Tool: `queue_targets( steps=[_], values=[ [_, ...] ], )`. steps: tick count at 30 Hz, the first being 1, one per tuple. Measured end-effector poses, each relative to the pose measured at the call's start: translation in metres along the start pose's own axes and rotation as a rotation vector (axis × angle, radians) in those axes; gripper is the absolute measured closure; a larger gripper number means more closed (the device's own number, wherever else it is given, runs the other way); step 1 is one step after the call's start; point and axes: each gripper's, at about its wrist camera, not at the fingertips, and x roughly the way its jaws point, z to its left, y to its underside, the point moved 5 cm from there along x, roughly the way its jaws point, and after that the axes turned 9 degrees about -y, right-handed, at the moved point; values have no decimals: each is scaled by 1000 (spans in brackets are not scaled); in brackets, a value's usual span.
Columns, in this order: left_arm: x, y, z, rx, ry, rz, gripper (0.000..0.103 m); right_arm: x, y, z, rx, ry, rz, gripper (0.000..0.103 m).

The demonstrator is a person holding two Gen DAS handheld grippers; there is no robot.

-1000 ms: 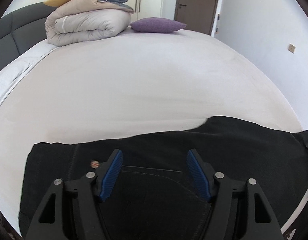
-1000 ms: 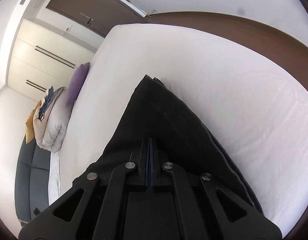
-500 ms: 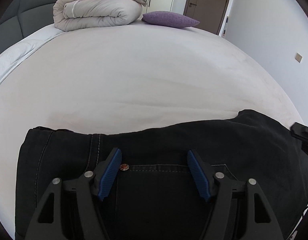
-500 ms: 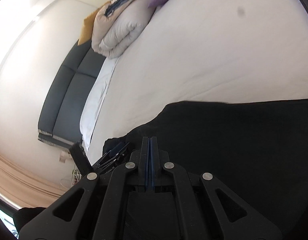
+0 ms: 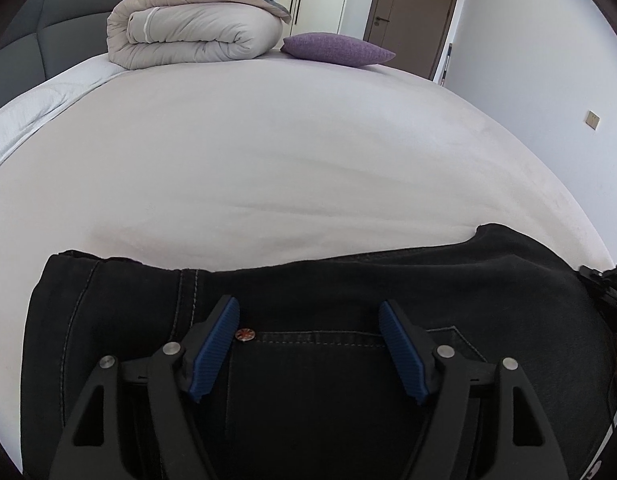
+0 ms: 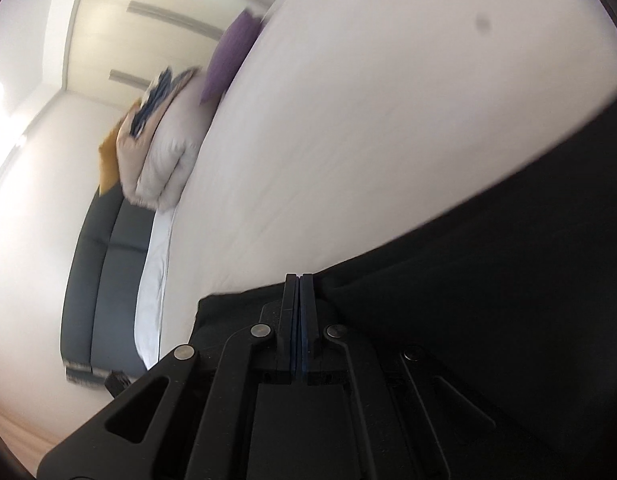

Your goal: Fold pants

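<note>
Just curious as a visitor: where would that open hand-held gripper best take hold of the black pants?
Probably the waistband edge of the pants, approached from above. That far edge lies flat on the bed, beyond the open left hand-held gripper.

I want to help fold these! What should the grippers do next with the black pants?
Probably lower the open left gripper onto the waistband by the rivet and pinch it, since the right gripper looks shut on the black pants, lying on the bed.

Far ahead of the tool, a rolled beige duvet sat on the white bed, a purple pillow just right of it, a brown door beyond.
</note>
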Motion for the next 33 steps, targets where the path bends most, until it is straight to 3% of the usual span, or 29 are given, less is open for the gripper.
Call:
queue_targets(
  steps=[2,6,7,9,11,13,15,17,20,22,24,26,27,28,30,33],
  values=[
    [2,-2,-2,10,-13,2,28,-66,-23,-29,45,35,-99,103],
    [1,-3,-7,43,-39,24,25,-183,-60,-78,17,107,-271,103],
    [-1,-5,-6,42,-42,29,25,-205,-66,-82,0,154,-303,103],
    [-14,-11,-3,20,-86,28,28,-268,-76,-98,9,333,-430,103],
    [-40,-20,-6,-42,-62,-26,31,-323,-72,-116,134,314,-536,103],
    [-66,-27,-28,-62,-3,-74,31,-348,-66,-107,112,265,-597,103],
    [-80,-30,-67,-44,51,-88,31,-334,-57,-77,50,158,-558,98],
    [-84,-25,-122,9,139,-69,30,-287,-47,-39,-18,33,-440,98],
    [-77,-7,-188,92,208,-27,30,-182,-11,20,-143,-118,-151,98],
    [-58,13,-219,136,222,42,30,-129,16,34,-182,-117,-35,98],
    [-36,34,-232,169,199,106,30,-93,31,18,-147,-96,68,98],
    [-32,39,-235,206,184,79,30,-82,33,-21,-77,17,70,103],
    [-32,37,-236,210,188,86,30,-91,26,-37,-24,-39,29,103],
    [-31,36,-236,219,194,92,30,-103,16,-48,-21,-40,-13,103],
    [-29,35,-231,228,205,90,34,-137,-10,-62,-82,68,-114,103],
    [-29,31,-214,170,214,89,57,-180,-41,-85,-49,89,-222,103]
  ],
)
